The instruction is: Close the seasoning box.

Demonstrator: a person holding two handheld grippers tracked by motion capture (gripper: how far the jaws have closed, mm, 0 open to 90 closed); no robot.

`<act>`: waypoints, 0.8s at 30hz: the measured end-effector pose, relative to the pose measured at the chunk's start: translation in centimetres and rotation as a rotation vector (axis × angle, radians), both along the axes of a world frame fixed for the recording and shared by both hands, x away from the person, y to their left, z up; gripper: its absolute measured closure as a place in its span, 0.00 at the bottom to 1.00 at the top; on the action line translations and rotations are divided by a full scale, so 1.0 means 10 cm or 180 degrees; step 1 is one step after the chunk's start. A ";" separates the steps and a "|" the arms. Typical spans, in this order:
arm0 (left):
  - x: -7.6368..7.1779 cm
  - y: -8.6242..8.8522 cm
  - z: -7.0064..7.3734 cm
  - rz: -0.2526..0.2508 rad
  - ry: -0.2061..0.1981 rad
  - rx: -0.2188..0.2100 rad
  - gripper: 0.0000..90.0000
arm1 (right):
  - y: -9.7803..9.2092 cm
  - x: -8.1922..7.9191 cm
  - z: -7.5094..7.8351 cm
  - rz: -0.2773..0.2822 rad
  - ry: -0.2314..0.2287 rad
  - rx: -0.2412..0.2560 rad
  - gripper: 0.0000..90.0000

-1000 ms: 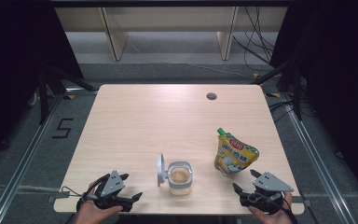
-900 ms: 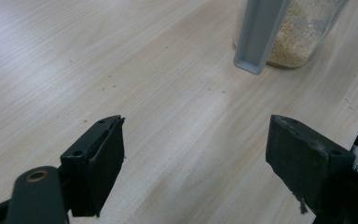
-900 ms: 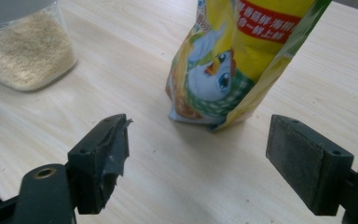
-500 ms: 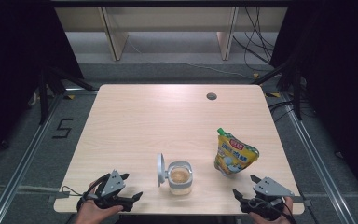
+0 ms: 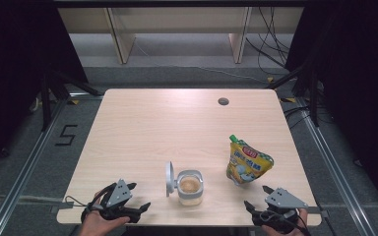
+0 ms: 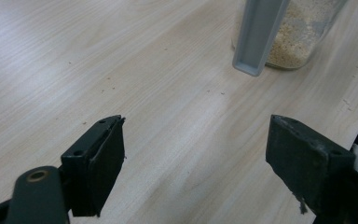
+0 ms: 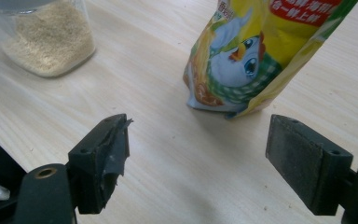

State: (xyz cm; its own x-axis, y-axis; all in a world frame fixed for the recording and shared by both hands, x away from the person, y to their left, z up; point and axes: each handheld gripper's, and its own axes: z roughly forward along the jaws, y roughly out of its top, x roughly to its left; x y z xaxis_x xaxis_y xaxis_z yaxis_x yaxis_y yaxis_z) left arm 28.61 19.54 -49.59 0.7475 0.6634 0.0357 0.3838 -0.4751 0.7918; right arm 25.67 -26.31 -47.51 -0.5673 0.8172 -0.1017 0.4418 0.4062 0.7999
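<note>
A clear jar (image 5: 191, 187) of tan granules stands near the table's front edge, its grey hinged lid (image 5: 169, 179) flipped up on its left side. To its right a yellow spouted pouch (image 5: 247, 161) with a green cap stands upright. My left gripper (image 5: 138, 196) rests open at the front left, jaws aimed toward the jar (image 6: 303, 32) and the lid (image 6: 257, 35). My right gripper (image 5: 257, 197) is open at the front right, just short of the pouch (image 7: 265, 51), with the jar (image 7: 51, 39) to its left. Nothing sits between either pair of jaws.
A round dark hole (image 5: 223, 102) lies in the wooden tabletop (image 5: 177, 128) near its far edge. Metal rails run along the floor on both sides. Wooden shelf legs and cables stand beyond the table.
The right gripper has drawn slightly back toward the table's front edge. The left gripper, the jar and the pouch stay where they were.
</note>
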 end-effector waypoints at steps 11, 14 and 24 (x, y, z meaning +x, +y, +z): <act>-0.06 0.01 0.15 -0.0321 -0.0116 -0.0002 0.86 | 0.04 -0.01 -0.02 0.0045 0.0034 -0.0052 0.26; -0.05 0.00 0.17 -0.0346 -0.0166 0.0024 0.99 | 0.03 -0.01 -0.02 0.0044 0.0122 0.0027 0.26; -0.03 -0.10 0.31 -0.0464 -0.0140 -0.0030 0.99 | 0.01 0.01 -0.04 0.0035 0.0045 0.0007 0.26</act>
State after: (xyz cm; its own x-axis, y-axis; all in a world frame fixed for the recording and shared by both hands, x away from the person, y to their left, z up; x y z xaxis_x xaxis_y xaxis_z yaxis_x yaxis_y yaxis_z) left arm 28.26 18.54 -46.50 0.8337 0.5484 0.0649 0.2760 -0.5156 0.8111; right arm 25.73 -26.21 -47.90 -0.5778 0.8110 -0.0919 0.4485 0.4095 0.7945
